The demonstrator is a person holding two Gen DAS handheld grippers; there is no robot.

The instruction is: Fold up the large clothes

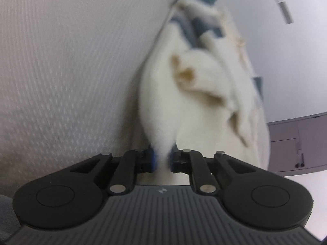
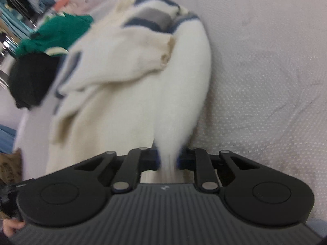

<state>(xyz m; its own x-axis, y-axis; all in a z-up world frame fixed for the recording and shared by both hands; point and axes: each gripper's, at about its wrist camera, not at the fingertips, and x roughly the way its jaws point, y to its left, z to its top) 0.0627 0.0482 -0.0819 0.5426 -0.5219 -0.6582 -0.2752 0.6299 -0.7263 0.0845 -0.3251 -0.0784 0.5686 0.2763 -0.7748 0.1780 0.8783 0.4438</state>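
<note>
A cream knitted sweater (image 1: 196, 94) with blue and grey stripes hangs stretched between both grippers over a white textured bedspread (image 1: 67, 71). My left gripper (image 1: 162, 159) is shut on a bunched edge of the sweater. My right gripper (image 2: 168, 158) is shut on another bunched edge of the same sweater (image 2: 143, 94). A loose sleeve with a frayed cuff (image 2: 166, 51) lies folded across the body. The striped end (image 2: 155, 18) is farthest from me. Both views are motion-blurred.
A green garment (image 2: 59, 32) and a black garment (image 2: 28, 81) lie at the far end of the bedspread (image 2: 265, 81). A grey cabinet (image 1: 298, 145) stands at the right in the left wrist view. Shelves with clutter (image 2: 18, 6) show at upper left.
</note>
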